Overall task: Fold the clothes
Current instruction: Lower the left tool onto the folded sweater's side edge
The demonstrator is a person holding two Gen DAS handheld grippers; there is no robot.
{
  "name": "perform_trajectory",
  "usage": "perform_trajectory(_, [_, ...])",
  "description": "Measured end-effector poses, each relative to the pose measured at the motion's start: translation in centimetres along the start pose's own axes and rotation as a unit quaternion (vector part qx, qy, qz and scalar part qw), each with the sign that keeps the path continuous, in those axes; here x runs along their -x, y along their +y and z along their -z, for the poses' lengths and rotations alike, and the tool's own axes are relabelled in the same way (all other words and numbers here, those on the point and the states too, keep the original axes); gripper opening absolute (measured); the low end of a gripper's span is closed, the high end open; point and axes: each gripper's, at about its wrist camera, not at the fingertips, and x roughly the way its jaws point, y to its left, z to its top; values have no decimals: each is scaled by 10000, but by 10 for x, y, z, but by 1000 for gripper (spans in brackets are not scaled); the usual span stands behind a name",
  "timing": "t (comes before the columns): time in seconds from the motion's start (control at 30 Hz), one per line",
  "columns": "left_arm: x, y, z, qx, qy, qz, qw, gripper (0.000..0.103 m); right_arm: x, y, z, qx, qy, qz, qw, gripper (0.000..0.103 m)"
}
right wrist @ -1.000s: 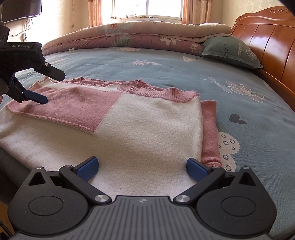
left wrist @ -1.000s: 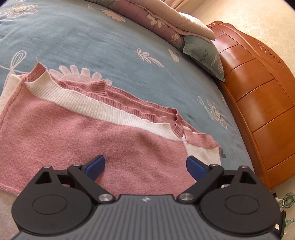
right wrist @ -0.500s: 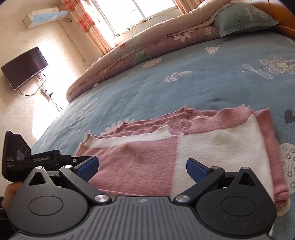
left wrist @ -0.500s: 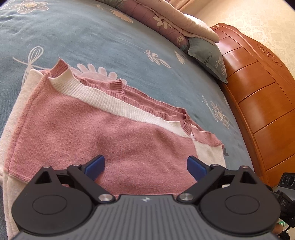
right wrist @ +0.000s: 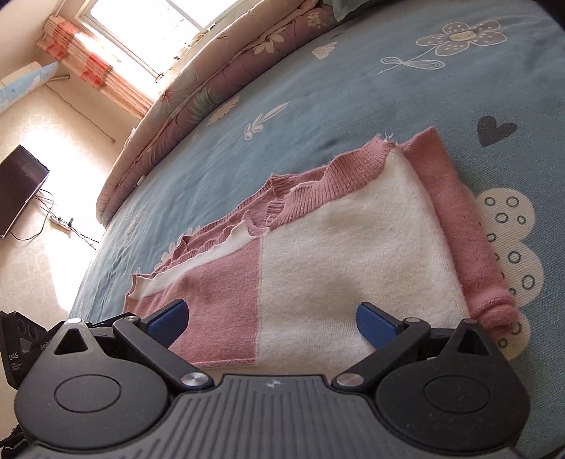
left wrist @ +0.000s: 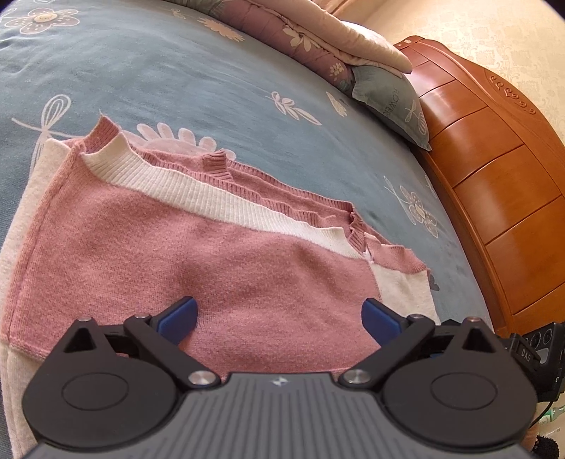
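Note:
A pink and white knit sweater [left wrist: 219, 261] lies folded flat on the blue flowered bed sheet [left wrist: 176, 77], near the bed's front edge. My left gripper [left wrist: 279, 317] is open and empty, just above the sweater's pink panel. My right gripper [right wrist: 272, 321] is open and empty, above the seam between the pink and white panels of the sweater [right wrist: 339, 254]. A folded pink sleeve [right wrist: 466, 254] lies along the sweater's right side. The left gripper's body [right wrist: 21, 349] shows at the right wrist view's lower left.
A rolled quilt [left wrist: 310, 31] and a grey pillow [left wrist: 392, 99] lie at the far side of the bed. A wooden headboard [left wrist: 494, 176] runs along the right. A wall television [right wrist: 17, 190] and a window [right wrist: 148, 28] are beyond the bed.
Both grippers have drawn back and risen from the sweater. The right wrist view has swung left and tilted, so the window and television came into view. Both stay open.

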Motion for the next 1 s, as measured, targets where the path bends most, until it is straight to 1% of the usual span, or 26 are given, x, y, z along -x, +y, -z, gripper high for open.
perform_trajectory(0.1, [5,-15,-1,-209,36,-111,9997,99,-2,0,2,25,-22,18,10000,103])
perform_trajectory(0.2, [10,-29,-1,-461,10,41,9989,99,-5,3,4,197,-25,79,9998,103])
perform_trajectory(0.27, [6,-31,-1,-488,71,11,9988,99,-6,5,5,293,-25,98,9995,103])
perform_trajectory(0.37, [-8,-25,1,-352,296,-157,9988,99,-6,5,5,293,-30,84,9995,103])
perform_trajectory(0.4, [-10,-23,2,-334,316,-171,9988,99,-6,4,5,261,-36,65,9996,103])
perform_trajectory(0.5, [-4,-24,-2,-386,308,-200,9986,99,-3,0,4,185,-58,-20,9998,103])
perform_trajectory(0.6, [5,-24,-13,-525,149,-494,9973,99,-2,-2,4,159,-66,-76,9998,103])
perform_trajectory(0.67, [9,-17,-21,-385,68,-529,9978,99,-2,-2,4,160,-77,-92,9998,103])
perform_trajectory(0.8, [2,2,-28,-89,239,-712,9971,99,-3,-2,6,238,-93,-94,9996,103])
perform_trajectory(1.0, [19,16,-29,92,44,-561,9984,99,-3,-1,7,325,-104,-103,9994,103])
